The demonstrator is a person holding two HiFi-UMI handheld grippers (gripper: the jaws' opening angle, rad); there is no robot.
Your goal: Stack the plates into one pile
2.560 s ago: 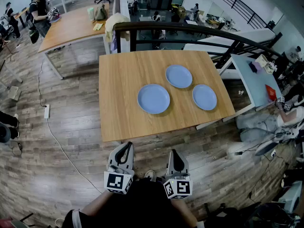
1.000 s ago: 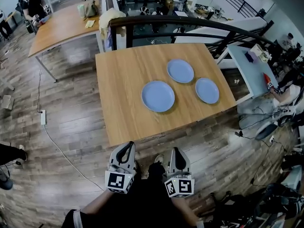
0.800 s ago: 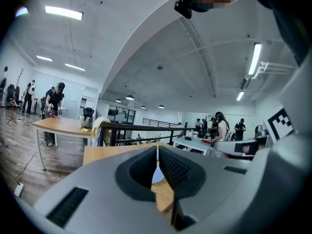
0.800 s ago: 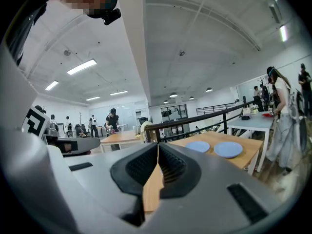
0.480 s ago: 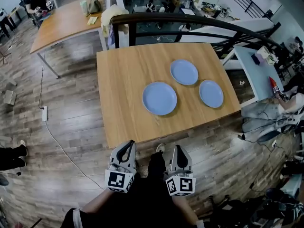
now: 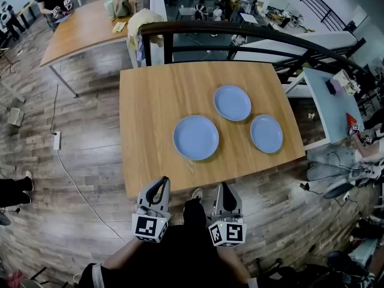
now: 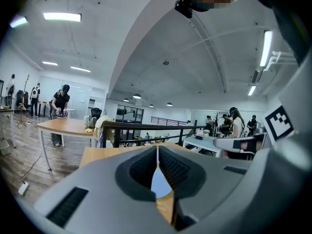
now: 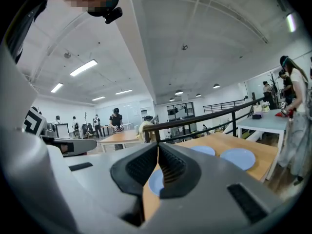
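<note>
The stacking has not begun: all three blue plates lie singly on the wooden surface (image 6: 150,101), and none overlaps another. The largest plate (image 6: 195,137) sits nearest the person, close to the middle of the surface. The far plate (image 6: 232,102) lies beyond it and to the right. The right-hand plate (image 6: 266,133) is near both, closer to the right edge. Narrow gaps of bare wood separate them.

The left gripper (image 6: 159,185) and the right gripper (image 6: 222,188) are held side by side at the near edge of the surface, short of any plate. In each gripper's own view the ribbed pads meet in a closed line with nothing between them, so both are together and empty. The largest plate shows only as a blue patch beyond the jaws.

I judge this to be the approach step, before the first pick. The next move calls for choosing a plate to lift, probably one of the two smaller ones so that the largest can serve as the base. The gripper nearer that plate then has to part its jaws and reach in low over the surface to catch the thin rim. Because the plates lie flat, getting one pad beneath the lip looks like the tricky part, and the other gripper may need to steady or tip the plate
</note>
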